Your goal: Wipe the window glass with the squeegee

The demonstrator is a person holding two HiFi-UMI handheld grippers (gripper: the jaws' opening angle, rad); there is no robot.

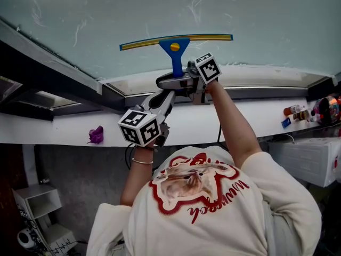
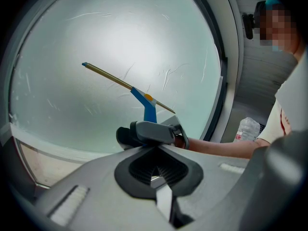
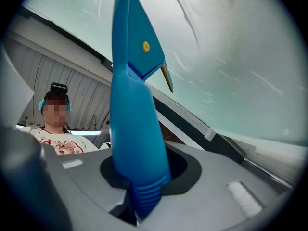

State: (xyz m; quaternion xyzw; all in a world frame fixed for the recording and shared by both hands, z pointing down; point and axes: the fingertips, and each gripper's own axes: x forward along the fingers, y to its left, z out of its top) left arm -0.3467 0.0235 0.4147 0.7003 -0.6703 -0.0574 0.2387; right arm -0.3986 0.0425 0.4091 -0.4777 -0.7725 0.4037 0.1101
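The squeegee (image 1: 175, 51) has a blue handle and a long yellow-edged blade, which lies across the lower part of the window glass (image 1: 266, 15). My right gripper (image 1: 179, 79) is shut on the bottom of the handle and points slightly upward. In the right gripper view the blue handle (image 3: 134, 119) rises from between the jaws of my right gripper (image 3: 139, 184). My left gripper (image 1: 169, 94) hangs just below and to the left of it, shut and holding nothing. The left gripper view looks past my left gripper (image 2: 156, 172) at the right gripper (image 2: 149, 134) and the squeegee (image 2: 149, 107).
A white sill (image 1: 240, 121) runs below the glass, with a small purple object (image 1: 96, 135) at the left and several small bottles (image 1: 298, 112) at the right. A dark window frame (image 1: 48, 73) slants at left. A white box (image 1: 309, 159) stands lower right.
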